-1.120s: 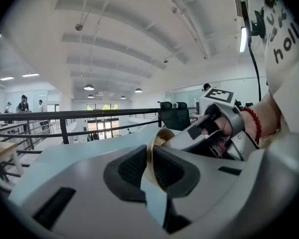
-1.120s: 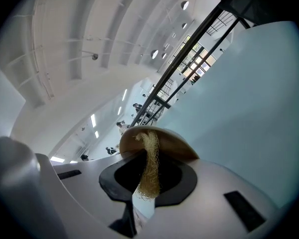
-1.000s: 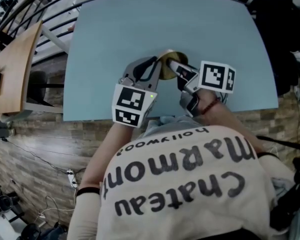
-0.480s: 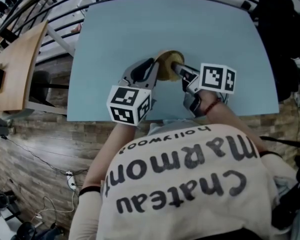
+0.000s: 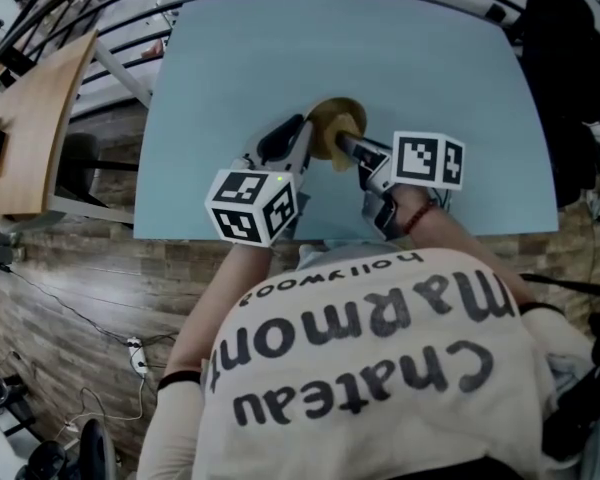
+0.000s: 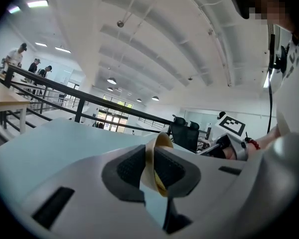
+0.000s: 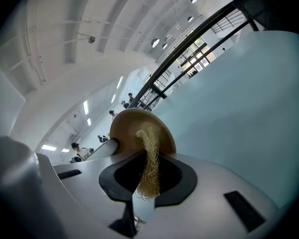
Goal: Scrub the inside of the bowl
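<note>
A tan bowl (image 5: 335, 120) is held tipped on its side over the light blue table (image 5: 420, 58). My left gripper (image 5: 305, 140) is shut on the bowl's thin rim (image 6: 159, 142), which stands edge-on between the dark pads (image 6: 127, 167). My right gripper (image 5: 346, 146) comes in from the right and is shut on a straw-coloured fibrous scrubber (image 7: 150, 158). The scrubber's tip lies against the brown bowl (image 7: 132, 128). In the right gripper view, the left gripper's finger (image 7: 97, 151) reaches the bowl from the left. The bowl's inside is mostly hidden in the head view.
The table's near edge (image 5: 330, 236) runs just below both grippers. A wooden desk (image 5: 30, 118) and metal railings (image 5: 110, 18) stand to the left. Dark chairs and gear (image 5: 570, 78) crowd the right side. Wooden flooring (image 5: 100, 298) lies below.
The left gripper has rolled, so its marker cube shows a different face and sits further left. The bowl has turned with it and shows more. The right gripper has stayed put.
</note>
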### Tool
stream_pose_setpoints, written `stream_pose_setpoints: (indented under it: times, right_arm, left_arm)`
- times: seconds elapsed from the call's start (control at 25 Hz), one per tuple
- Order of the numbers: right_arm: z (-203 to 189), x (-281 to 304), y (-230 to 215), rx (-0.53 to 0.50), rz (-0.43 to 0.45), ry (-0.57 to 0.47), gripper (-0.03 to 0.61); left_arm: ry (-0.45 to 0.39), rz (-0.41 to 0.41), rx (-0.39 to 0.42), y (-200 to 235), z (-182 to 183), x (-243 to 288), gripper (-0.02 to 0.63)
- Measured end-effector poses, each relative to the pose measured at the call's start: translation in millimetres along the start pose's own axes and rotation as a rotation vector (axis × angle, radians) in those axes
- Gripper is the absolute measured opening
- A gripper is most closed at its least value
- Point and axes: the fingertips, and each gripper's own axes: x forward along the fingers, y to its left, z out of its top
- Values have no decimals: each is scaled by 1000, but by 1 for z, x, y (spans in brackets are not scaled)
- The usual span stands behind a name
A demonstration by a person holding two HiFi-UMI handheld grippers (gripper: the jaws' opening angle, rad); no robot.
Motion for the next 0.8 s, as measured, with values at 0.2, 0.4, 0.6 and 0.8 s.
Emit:
stream_pose_setpoints:
  times: [0.2, 0.4, 0.6, 0.8]
  right_arm:
    - [-11, 15, 9, 1, 26, 32, 61]
    - [-19, 28, 13, 9, 61, 48, 61]
    - [-2, 30, 11, 22, 71, 26, 61]
    - [14, 27, 0, 32, 49, 5, 61]
  left_arm:
    - [8, -1, -9, 8, -2, 0, 47]
    - [31, -4, -3, 16, -11, 3, 46]
    - [60, -26, 11, 12, -14, 14, 41]
    - [85, -59, 17, 3, -16, 30, 40]
